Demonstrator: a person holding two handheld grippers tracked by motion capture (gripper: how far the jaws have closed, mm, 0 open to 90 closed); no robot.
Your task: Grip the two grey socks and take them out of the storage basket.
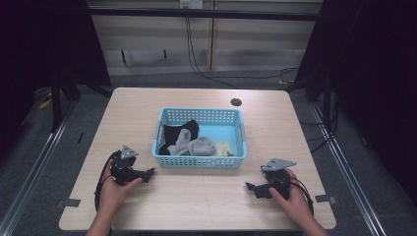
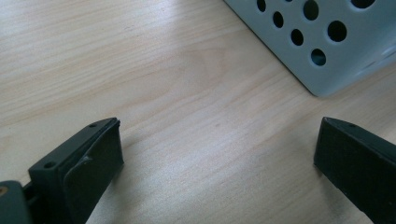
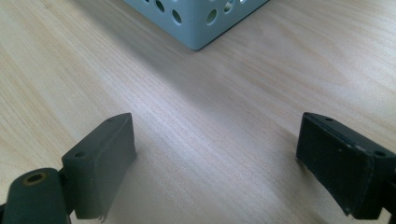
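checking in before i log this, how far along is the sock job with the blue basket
Done so far: nothing that can be told; a black sock, grey socks and a pale yellowish piece lie loose in the blue basket. In hand: nothing. The left gripper and the right gripper rest on the table either side of the basket, jaws wide apart and empty. Left: apparently everything, starting with a reach into the basket.

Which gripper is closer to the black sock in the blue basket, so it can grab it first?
Probably the left gripper. The black sock lies at the left end of the basket, on that gripper's side. The right gripper sits past the basket's other end, farther away. Both have open, empty jaws.
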